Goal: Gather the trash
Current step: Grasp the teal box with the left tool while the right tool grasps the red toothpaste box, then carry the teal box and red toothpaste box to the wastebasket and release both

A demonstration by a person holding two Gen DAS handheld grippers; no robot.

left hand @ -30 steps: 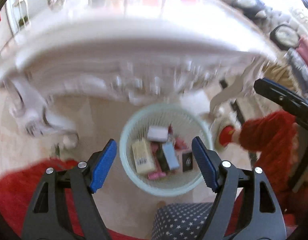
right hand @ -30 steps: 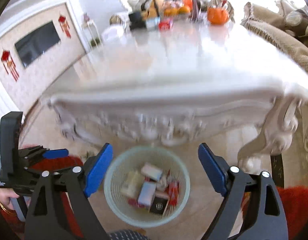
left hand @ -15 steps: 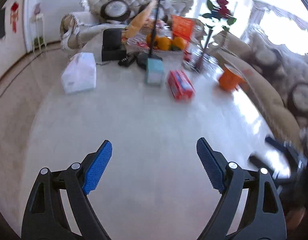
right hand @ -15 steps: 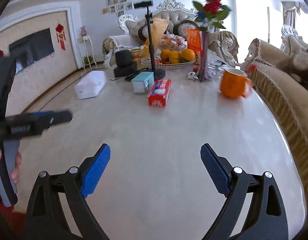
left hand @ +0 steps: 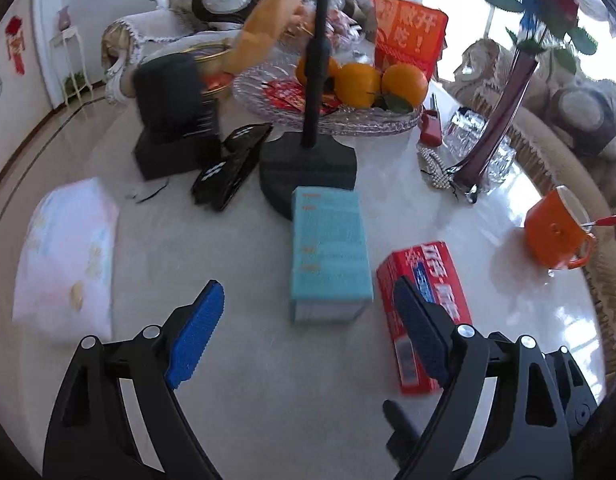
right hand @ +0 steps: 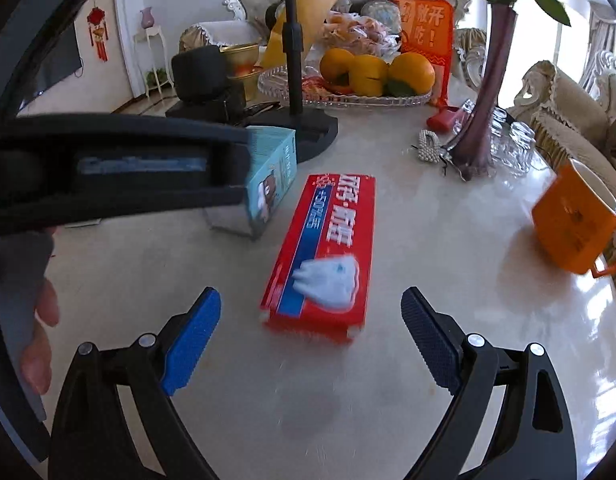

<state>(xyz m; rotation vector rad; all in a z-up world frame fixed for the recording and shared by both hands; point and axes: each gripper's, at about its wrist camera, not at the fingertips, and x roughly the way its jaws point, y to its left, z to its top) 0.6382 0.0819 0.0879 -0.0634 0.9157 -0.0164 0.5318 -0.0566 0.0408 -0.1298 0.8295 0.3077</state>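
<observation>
A teal box [left hand: 328, 248] lies on the marble table [left hand: 268, 380], just ahead of my open left gripper [left hand: 308, 340]. A red toothpaste box [left hand: 424, 312] lies to its right, partly behind the right finger. In the right wrist view the red toothpaste box [right hand: 324, 252] lies just ahead of my open right gripper [right hand: 312, 344], lined up between the jaws. The teal box [right hand: 270, 176] stands left of it, partly hidden by the left gripper's black frame [right hand: 108, 168]. Both grippers are empty.
A white tissue pack [left hand: 64, 256] lies at the left. An orange mug [left hand: 556, 232] stands at the right edge. Behind are a black stand base [left hand: 308, 164], a remote [left hand: 232, 168], a fruit bowl with oranges [left hand: 360, 84], a purple vase [left hand: 496, 112] and glasses.
Both grippers rose from the bin under the table, swung over the tabletop and moved forward close to the teal and red boxes. Both stayed open.
</observation>
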